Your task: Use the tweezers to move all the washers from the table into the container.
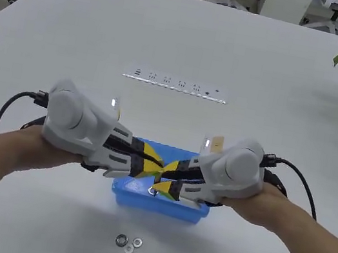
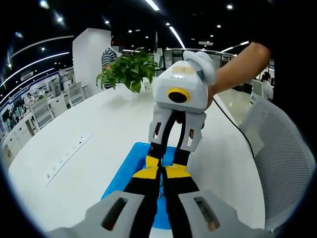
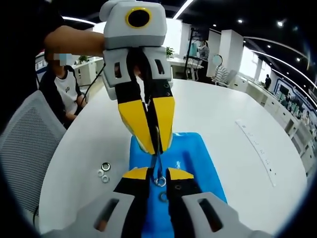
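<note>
Head view: three washers [image 1: 129, 243] loose; left tongs [image 3: 157, 148], right tongs [image 3: 158, 174] clench one tweezers [image 3: 158, 166].

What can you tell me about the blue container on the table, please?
The container is a shallow, rectangular blue tray with rounded corners, plastic by its look. It sits flat on the white table, near the person. The left claw and right claw meet over it, the tweezers holding a washer above its floor. Three loose washers lie apart from it.
</note>
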A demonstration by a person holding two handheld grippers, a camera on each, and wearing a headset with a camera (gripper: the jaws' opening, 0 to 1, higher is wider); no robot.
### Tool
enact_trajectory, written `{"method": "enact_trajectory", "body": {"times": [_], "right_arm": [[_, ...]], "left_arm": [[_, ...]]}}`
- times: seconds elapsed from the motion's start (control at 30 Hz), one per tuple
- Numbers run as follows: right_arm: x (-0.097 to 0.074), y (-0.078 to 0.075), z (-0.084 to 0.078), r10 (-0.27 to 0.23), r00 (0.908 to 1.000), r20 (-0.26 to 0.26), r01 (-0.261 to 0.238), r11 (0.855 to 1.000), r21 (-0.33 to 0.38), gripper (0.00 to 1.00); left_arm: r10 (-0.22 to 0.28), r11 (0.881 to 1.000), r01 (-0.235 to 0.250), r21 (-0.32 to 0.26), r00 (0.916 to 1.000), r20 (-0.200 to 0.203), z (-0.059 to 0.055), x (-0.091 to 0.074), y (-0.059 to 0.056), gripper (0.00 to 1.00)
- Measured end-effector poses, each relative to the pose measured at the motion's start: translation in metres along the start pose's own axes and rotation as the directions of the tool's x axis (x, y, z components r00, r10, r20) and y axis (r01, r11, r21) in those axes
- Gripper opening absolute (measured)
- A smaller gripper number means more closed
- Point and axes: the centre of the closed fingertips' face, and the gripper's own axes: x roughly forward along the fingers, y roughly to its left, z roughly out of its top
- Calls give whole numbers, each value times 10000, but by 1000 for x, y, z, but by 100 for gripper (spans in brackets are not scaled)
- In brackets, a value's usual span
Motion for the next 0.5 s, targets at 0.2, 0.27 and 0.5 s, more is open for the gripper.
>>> {"method": "enact_trajectory", "body": {"times": [0.2,0.27,0.5], "right_arm": [[-6,0,0,-113,9999,13,113,9999,54,17],[-8,0,0,-165,9999,21,165,9998,94,18],[-19,0,1,-387,9992,86,386,9991,187,21]], "left_arm": [[36,10000,-36,48,10000,-5,2,0,0,6],[31,10000,-31,79,10000,9,4,0,-1,6],[46,9998,-45,205,10000,-57,9,-2,-2,6]]}}
